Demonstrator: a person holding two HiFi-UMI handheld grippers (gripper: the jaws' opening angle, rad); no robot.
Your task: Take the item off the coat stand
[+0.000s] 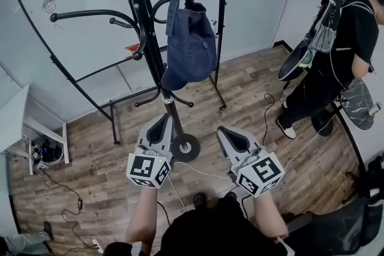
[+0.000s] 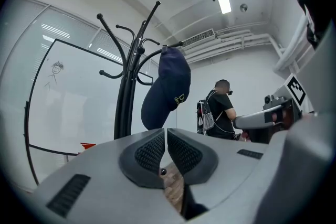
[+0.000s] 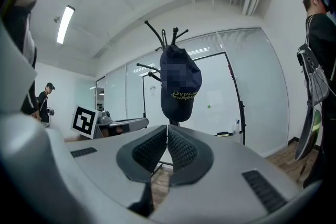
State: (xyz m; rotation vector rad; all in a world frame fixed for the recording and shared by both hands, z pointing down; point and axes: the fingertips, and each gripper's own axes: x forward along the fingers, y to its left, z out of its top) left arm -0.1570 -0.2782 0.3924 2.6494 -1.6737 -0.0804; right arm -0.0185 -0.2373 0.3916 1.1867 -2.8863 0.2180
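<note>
A dark blue cap (image 1: pixel 191 45) hangs by its back strap from an upper hook of the black coat stand (image 1: pixel 147 39), with its peak pointing down. Both grippers are held level below and in front of the cap, apart from it. My left gripper (image 1: pixel 164 122) is close to the stand's pole and is shut with nothing in it. My right gripper (image 1: pixel 224 131) is also shut and empty. In the left gripper view the cap (image 2: pixel 170 86) hangs above the shut jaws, next to the stand (image 2: pixel 126 102). In the right gripper view the cap (image 3: pixel 180 86) is straight ahead above the jaws.
A whiteboard (image 1: pixel 78 21) on a black frame stands behind the coat stand. A person in black (image 1: pixel 336 63) with a backpack stands at the right. A white table (image 1: pixel 18 117) is at the left, and cables (image 1: pixel 66 189) lie on the wooden floor.
</note>
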